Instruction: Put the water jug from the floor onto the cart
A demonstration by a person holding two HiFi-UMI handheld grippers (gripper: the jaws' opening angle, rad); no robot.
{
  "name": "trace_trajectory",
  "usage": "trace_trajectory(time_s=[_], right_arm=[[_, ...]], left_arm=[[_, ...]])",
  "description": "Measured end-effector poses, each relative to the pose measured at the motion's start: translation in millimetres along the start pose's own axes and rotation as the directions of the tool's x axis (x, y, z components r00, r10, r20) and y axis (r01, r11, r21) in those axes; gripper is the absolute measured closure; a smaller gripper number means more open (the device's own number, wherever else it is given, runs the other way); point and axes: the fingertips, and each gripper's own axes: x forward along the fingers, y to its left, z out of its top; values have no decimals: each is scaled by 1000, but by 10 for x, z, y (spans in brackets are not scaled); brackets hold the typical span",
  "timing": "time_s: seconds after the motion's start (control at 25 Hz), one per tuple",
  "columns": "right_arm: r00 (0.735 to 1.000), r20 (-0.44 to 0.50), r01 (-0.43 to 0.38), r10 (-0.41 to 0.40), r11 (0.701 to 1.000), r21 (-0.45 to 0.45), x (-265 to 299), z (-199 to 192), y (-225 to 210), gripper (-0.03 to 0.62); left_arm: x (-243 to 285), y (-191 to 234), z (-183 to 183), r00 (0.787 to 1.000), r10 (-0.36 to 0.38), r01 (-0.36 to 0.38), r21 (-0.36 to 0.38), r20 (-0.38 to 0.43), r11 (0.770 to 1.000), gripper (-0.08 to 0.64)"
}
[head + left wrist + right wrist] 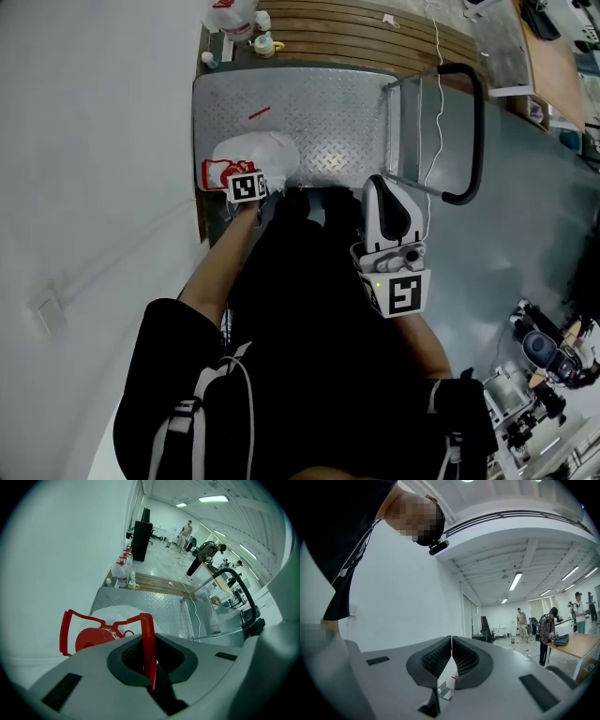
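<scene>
Left gripper [149, 665] pinches the red handle [107, 619], water jug [261, 155] partly hidden beneath it; right gripper [451, 656] pressed together, empty.

The person's left arm [218, 274], bare below a black sleeve [167, 336], reaches forward and down. At its end the left gripper [148, 665] points steeply downward, its jaws closed on the red handle [149, 639] of the water jug [261, 155], with the strap pinched between them. The right forearm [433, 351] sits closer to the body, and the right gripper [451, 660] points out level, its jaws pressed together with nothing between them.
</scene>
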Motion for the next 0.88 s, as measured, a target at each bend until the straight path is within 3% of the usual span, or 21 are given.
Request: trace_trajectory(time_s=[0.36, 0.88], right_arm=[[999, -18, -34, 34, 999, -5, 103, 31, -213, 574], [998, -35, 44, -44, 999, 13, -23, -41, -938, 574]], left_arm=[[210, -104, 161, 1000, 1, 1, -123, 14, 992, 523], [485, -463, 442, 997, -40, 54, -242, 61, 969, 523]])
